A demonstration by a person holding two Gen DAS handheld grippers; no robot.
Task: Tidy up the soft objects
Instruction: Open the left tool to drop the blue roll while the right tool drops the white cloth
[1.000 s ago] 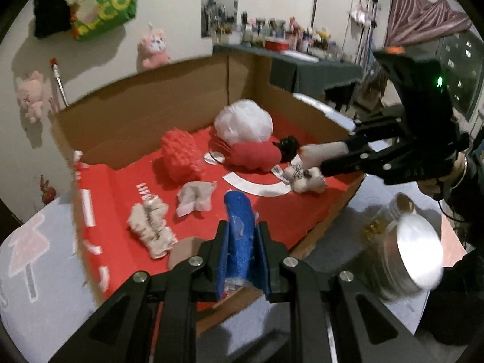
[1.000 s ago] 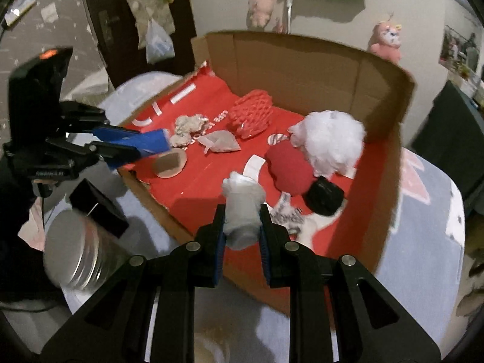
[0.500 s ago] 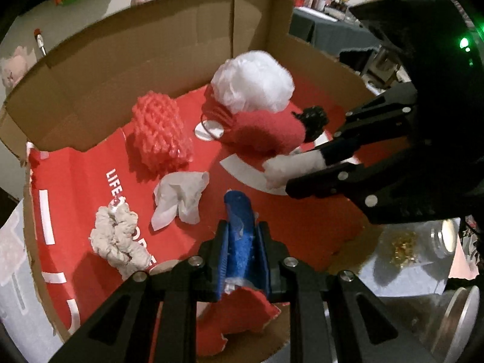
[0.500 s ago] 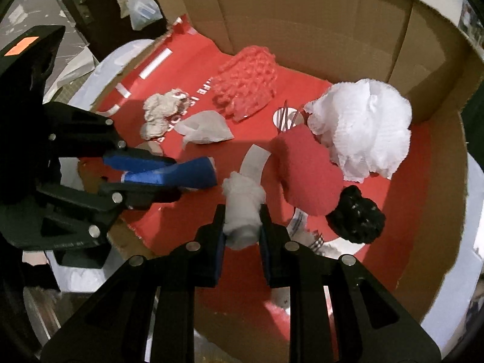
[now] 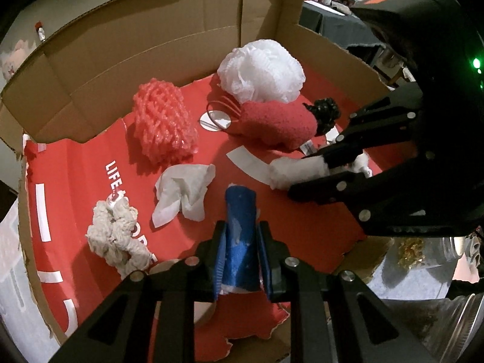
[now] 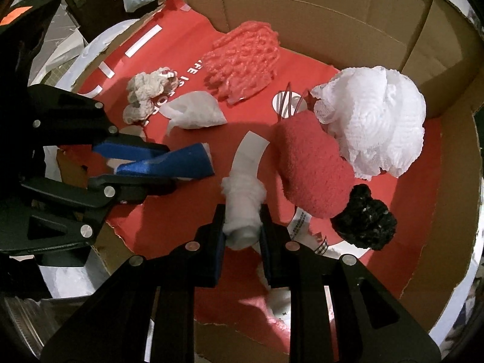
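My left gripper (image 5: pixel 240 239) is shut on a blue sponge roll (image 5: pixel 240 214), held low over the near part of the cardboard box (image 5: pixel 121 48); it also shows in the right wrist view (image 6: pixel 169 163). My right gripper (image 6: pixel 242 224) is shut on a white cotton wad (image 6: pixel 243 202), held just above the red box floor; it shows in the left wrist view (image 5: pixel 290 172) too. In the box lie a white mesh puff (image 6: pixel 375 121), a red fuzzy pad (image 6: pixel 311 169), a black pompom (image 6: pixel 363 224), a coral mesh puff (image 6: pixel 242 60), a white tissue (image 6: pixel 193 112) and a cream scrunchie (image 6: pixel 145 90).
The box has tall cardboard walls (image 6: pixel 332 15) at the back and right, and a torn low front edge (image 5: pixel 266 332). A shiny metal tin (image 5: pixel 453 326) stands outside the box at the near right. Shelves and a dark table (image 5: pixel 332 21) are behind.
Both grippers have moved forward and down into the box with their objects still gripped. The box contents have not moved.
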